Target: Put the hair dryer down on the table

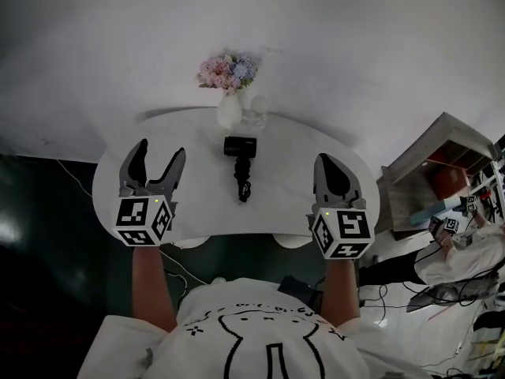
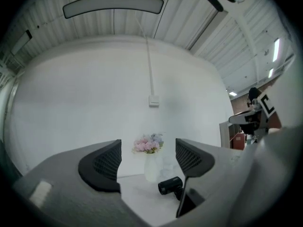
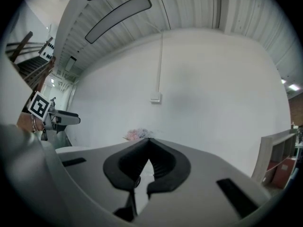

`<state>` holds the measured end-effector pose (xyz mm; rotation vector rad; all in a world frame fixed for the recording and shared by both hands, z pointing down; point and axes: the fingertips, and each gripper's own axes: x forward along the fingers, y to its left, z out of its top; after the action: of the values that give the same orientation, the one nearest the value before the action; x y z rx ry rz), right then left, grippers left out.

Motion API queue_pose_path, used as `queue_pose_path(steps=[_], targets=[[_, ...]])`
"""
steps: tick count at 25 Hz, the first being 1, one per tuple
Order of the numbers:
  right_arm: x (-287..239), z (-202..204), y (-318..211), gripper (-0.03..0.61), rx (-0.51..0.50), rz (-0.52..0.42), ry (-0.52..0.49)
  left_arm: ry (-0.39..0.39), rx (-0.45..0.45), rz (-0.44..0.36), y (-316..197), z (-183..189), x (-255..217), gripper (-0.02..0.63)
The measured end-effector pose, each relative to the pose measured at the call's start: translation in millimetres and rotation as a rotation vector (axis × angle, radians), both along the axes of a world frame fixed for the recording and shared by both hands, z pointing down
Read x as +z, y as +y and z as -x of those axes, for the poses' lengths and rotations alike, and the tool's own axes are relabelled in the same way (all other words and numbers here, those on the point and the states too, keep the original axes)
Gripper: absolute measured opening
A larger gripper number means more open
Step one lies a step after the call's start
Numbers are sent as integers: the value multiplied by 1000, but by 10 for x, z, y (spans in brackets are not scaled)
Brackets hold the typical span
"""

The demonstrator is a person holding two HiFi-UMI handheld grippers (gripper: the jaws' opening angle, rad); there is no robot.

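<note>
A black hair dryer lies on the white table, its barrel toward the vase and its handle pointing at me. It also shows in the left gripper view as the hair dryer, low between the jaws and well beyond them. My left gripper hovers over the table's left part, open and empty. My right gripper hovers over the right part, its jaws closed together with nothing between them. Both grippers stand apart from the dryer.
A white vase of pink and blue flowers stands at the table's far edge beside a clear glass. A wooden shelf unit stands to the right. Cables lie on the floor there.
</note>
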<state>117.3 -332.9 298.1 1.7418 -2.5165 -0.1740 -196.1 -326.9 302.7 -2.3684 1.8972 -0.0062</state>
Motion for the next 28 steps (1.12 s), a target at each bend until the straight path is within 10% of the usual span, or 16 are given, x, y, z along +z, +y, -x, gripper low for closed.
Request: queue_pose_path(steps=[7,10,28], targets=[[-262,147,-12,0,-14,-78,11,-83,141,-140,87,-194,-408,341],[-319,185,17,0,-15,-103,35,-110,77,-177,95,-128,-530,31],[-507,223,61,0,-14,-157,35,-136,92,-187,66,-198,-640,18]])
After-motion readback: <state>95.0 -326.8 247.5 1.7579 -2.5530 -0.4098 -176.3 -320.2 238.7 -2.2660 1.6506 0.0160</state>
